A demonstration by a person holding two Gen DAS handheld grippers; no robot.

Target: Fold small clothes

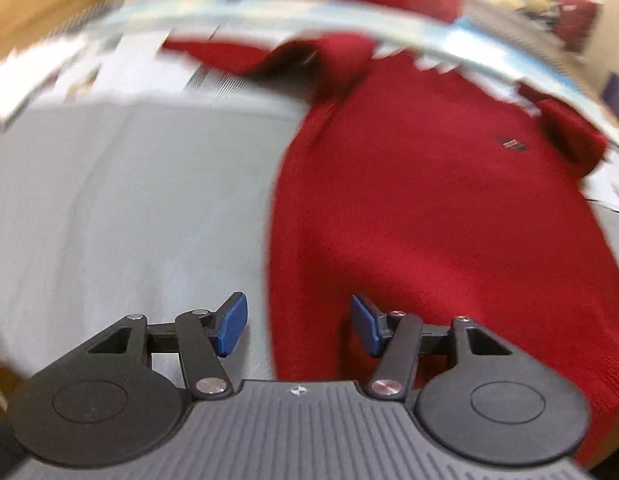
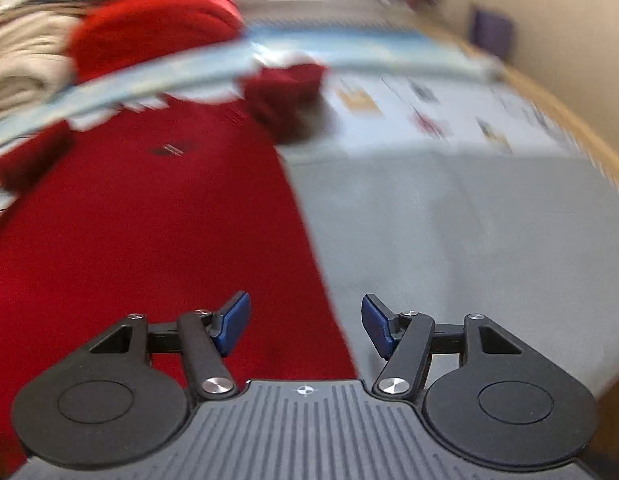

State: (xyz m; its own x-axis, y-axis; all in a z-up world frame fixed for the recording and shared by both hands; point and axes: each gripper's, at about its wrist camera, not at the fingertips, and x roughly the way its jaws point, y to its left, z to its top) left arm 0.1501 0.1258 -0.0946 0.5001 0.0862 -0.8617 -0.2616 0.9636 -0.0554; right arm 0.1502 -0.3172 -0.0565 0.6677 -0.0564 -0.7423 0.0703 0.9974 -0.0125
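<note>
- both tongs fill the bottom of their views: the left tongs (image 1: 299, 326) and the right tongs (image 2: 305, 326), two in all, each with two blue pads (image 1: 233, 326) set well apart and nothing between them.
- one grey counter (image 1: 129, 208) carries everything; it shows as a broad bare stretch to the left of the garment in the left wrist view and to the right of it in the right wrist view (image 2: 449, 220).
- one red sweater (image 1: 429, 208) lies spread flat on the counter, its hem toward the cameras and its neck end at the far side. the left tongs hover over its left side edge, one pad over the grey surface and one over the red knit; the right tongs hover over its right side edge (image 2: 149, 220) in the same way.
- two sleeves show bunched near the far end, one at each side of the body (image 2: 285, 92).
- one small dark logo (image 1: 513, 145) sits on the chest.
- one pale blue strip (image 1: 309, 10) arcs across the far edge of the counter, with white printed sheets (image 2: 429, 108) lying just in front of it.
- one heap of beige cloth (image 2: 21, 60) lies beyond the strip, beside a second red item (image 2: 157, 24); both are blurred.
- a tan wall (image 2: 549, 40) closes the right side.
</note>
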